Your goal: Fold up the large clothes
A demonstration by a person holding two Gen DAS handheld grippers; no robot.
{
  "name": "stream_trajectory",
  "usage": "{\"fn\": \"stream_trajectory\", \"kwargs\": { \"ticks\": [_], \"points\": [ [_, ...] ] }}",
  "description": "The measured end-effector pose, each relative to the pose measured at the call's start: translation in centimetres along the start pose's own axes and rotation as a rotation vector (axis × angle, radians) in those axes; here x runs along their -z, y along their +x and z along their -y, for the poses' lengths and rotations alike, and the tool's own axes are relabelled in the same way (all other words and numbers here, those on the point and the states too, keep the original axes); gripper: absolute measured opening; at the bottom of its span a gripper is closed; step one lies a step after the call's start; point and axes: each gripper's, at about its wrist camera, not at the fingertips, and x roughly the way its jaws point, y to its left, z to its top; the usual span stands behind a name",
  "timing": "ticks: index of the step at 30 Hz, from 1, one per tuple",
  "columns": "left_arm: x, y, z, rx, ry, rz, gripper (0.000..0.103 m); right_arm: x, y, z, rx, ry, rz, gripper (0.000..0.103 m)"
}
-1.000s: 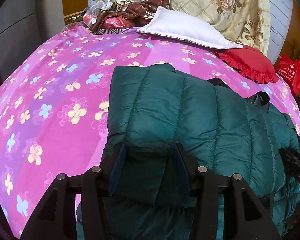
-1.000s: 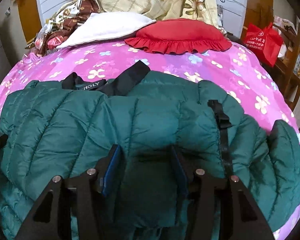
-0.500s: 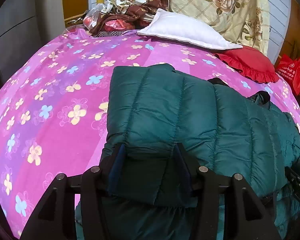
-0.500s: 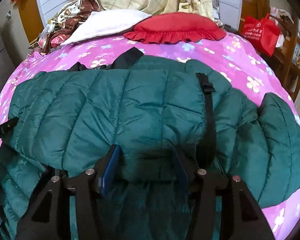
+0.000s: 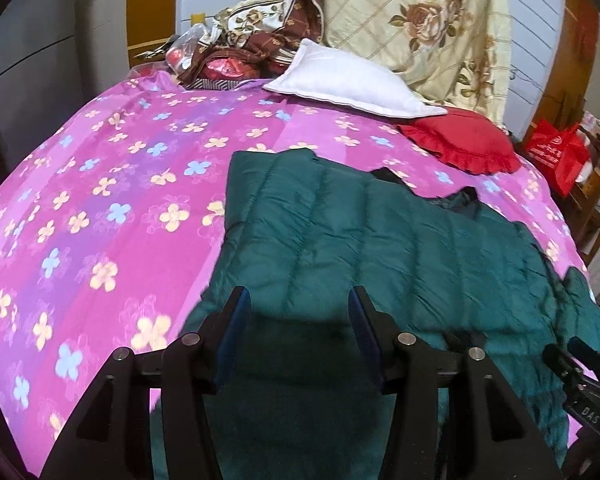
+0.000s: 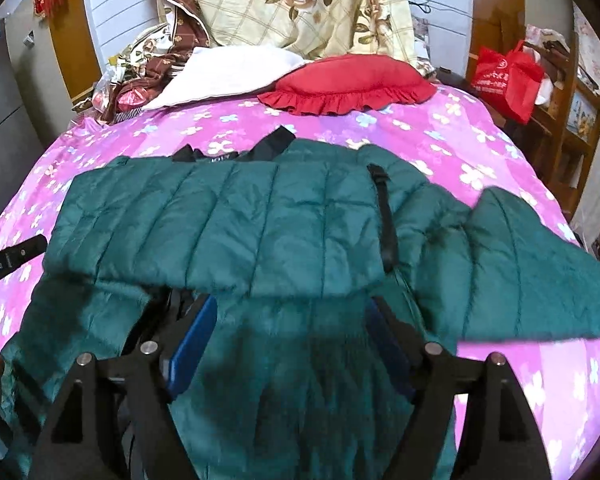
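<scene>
A dark green quilted puffer jacket (image 5: pixel 380 248) lies on the bed, its lower part folded up over the body. In the right wrist view the jacket (image 6: pixel 228 224) shows a black strap (image 6: pixel 386 220) and a sleeve spread to the right. My left gripper (image 5: pixel 298 300) is open, fingers wide, just above the jacket's near edge. My right gripper (image 6: pixel 292 312) is open over the near layer below the folded edge. Neither holds cloth. The right gripper's tip shows at the left view's lower right (image 5: pixel 580 380).
The bed has a pink flowered sheet (image 5: pixel 100 208). A white pillow (image 5: pixel 352 80), a red ruffled cushion (image 6: pixel 348 84) and a rose-print quilt (image 6: pixel 300 4) lie at the head. A red bag (image 6: pixel 508 76) and wooden shelves stand at the right.
Both grippers have pulled back towards the near edge and lifted off the jacket. The folded-over layer stays flat on the body. The fingers stand clear of the cloth now.
</scene>
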Motion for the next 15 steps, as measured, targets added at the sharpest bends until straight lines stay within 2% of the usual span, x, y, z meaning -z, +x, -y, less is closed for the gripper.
{"fn": "stream_trajectory", "kwargs": {
  "ticks": [7,12,15],
  "points": [
    [2.1,-3.0,1.8,0.017,0.019,0.006,0.029,2.5,-3.0,0.6,0.000,0.040,0.009,0.080],
    [3.6,-4.5,3.8,-0.017,0.096,0.018,0.029,3.7,-4.6,1.1,0.020,0.037,0.023,0.080],
    [4.5,-5.0,4.9,-0.001,0.108,0.010,0.029,4.3,-5.4,1.7,0.032,0.048,0.029,0.080]
  ]
}}
